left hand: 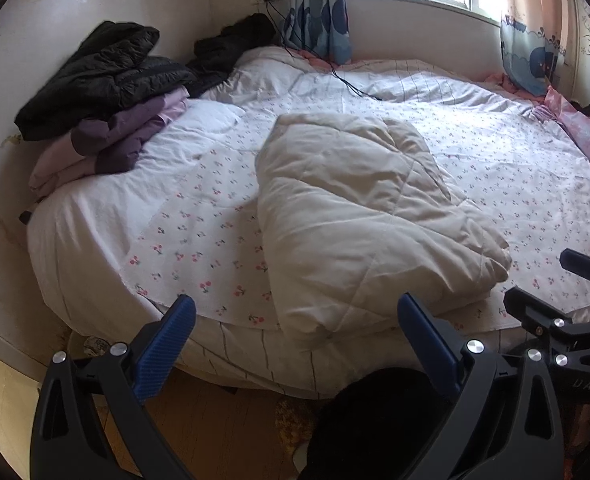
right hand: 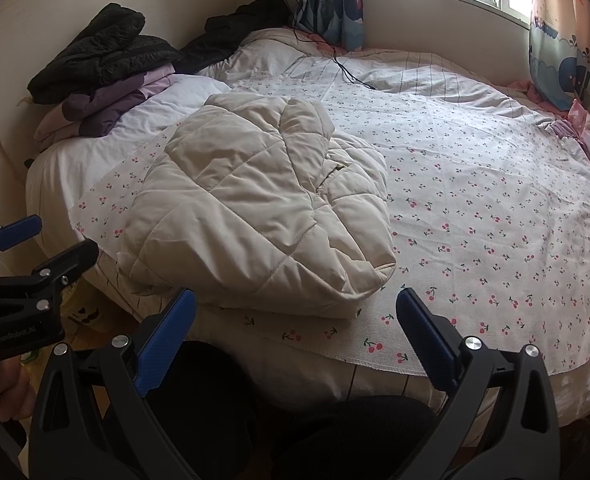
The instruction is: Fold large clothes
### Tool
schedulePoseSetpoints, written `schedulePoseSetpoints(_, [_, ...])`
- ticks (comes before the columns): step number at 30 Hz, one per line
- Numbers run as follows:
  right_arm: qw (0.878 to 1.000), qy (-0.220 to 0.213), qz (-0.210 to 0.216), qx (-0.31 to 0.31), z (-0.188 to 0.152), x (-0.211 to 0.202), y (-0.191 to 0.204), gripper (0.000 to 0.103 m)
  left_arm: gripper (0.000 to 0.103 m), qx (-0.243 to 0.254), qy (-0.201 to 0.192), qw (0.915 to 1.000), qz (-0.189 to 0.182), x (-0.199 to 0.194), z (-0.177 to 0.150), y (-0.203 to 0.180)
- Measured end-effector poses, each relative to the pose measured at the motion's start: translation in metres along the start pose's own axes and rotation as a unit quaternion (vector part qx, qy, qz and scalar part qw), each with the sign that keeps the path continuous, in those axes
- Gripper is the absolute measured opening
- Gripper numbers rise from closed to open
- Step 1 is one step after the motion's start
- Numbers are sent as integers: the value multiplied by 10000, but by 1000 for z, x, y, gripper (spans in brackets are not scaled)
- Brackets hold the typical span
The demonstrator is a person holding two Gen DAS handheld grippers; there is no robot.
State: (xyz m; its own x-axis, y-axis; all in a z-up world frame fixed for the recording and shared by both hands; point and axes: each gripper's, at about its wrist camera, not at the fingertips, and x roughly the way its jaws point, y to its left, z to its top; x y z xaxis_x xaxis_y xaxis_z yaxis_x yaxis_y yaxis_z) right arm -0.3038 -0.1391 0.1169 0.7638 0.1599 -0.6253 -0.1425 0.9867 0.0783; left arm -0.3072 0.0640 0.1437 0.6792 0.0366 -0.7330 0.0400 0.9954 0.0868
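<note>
A cream quilted jacket [left hand: 367, 216] [right hand: 263, 216] lies folded into a thick bundle on the cherry-print sheet [left hand: 199, 216] [right hand: 475, 208], near the bed's front edge. My left gripper [left hand: 295, 316] is open, held back from the bed's edge with the jacket's near end between and beyond its blue fingers [left hand: 167, 344]. My right gripper [right hand: 295, 312] is open too, just short of the jacket's front fold. Neither holds anything. The right gripper's black frame [left hand: 555, 320] shows at the right of the left wrist view, and the left gripper [right hand: 35, 256] at the left of the right wrist view.
A stack of folded clothes, black puffer [left hand: 103, 76] [right hand: 103, 52] on purple garment [left hand: 107, 144] [right hand: 107, 104], sits at the bed's far left. Another black garment [left hand: 235, 48] lies near the wall. A black cable [left hand: 335, 72] trails across the bed. Curtains [left hand: 319, 12] and a window stand behind.
</note>
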Motion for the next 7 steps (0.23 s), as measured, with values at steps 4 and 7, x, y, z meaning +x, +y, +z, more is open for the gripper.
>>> schedulePoseSetpoints(4, [10000,3,-4,-15,0,0,-2,97,97,12,76,10000,-32,4,-2,-2])
schedulePoseSetpoints(7, [10000,-5,-22,-3,1,0,-2,97,97,11,107,9999,-93,5,-3,-3])
